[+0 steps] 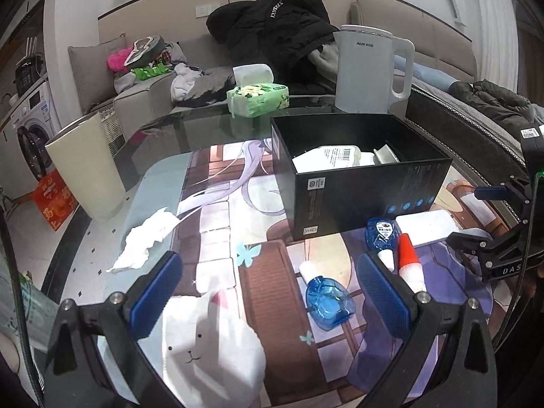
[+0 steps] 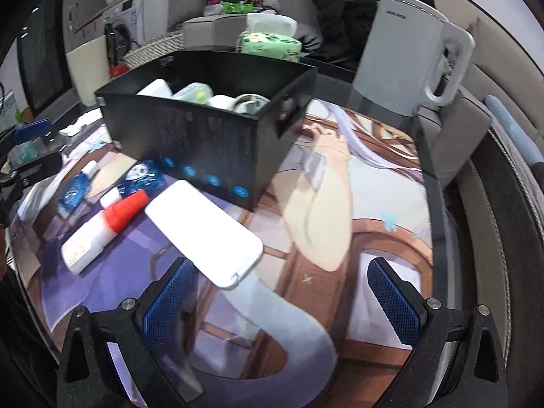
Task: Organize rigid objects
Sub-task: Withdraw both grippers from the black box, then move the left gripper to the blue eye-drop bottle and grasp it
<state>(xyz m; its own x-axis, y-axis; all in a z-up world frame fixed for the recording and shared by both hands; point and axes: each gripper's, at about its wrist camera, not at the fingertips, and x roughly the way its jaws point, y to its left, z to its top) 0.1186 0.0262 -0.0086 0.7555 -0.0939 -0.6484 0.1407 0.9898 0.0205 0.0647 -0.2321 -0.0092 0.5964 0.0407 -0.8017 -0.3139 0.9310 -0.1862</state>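
A black open box (image 1: 360,190) stands on the printed mat and holds a white bottle (image 1: 329,156) and other items; it also shows in the right wrist view (image 2: 204,136). In front of it lie two blue bottles (image 1: 328,301) (image 1: 380,233), a white glue bottle with a red cap (image 1: 409,258) and a flat white power bank (image 1: 426,226). My left gripper (image 1: 268,278) is open and empty above the mat, just left of the near blue bottle. My right gripper (image 2: 282,285) is open and empty, with the power bank (image 2: 204,229) just ahead of its left finger. The glue bottle (image 2: 102,229) lies left of it.
A white kettle (image 1: 370,71) and a green tissue pack (image 1: 258,97) stand behind the box. A crumpled tissue (image 1: 146,241) lies at the mat's left edge, beside a beige bin (image 1: 86,170). A sofa with clothes is beyond the glass table. The right gripper's body shows at the left view's right edge (image 1: 503,244).
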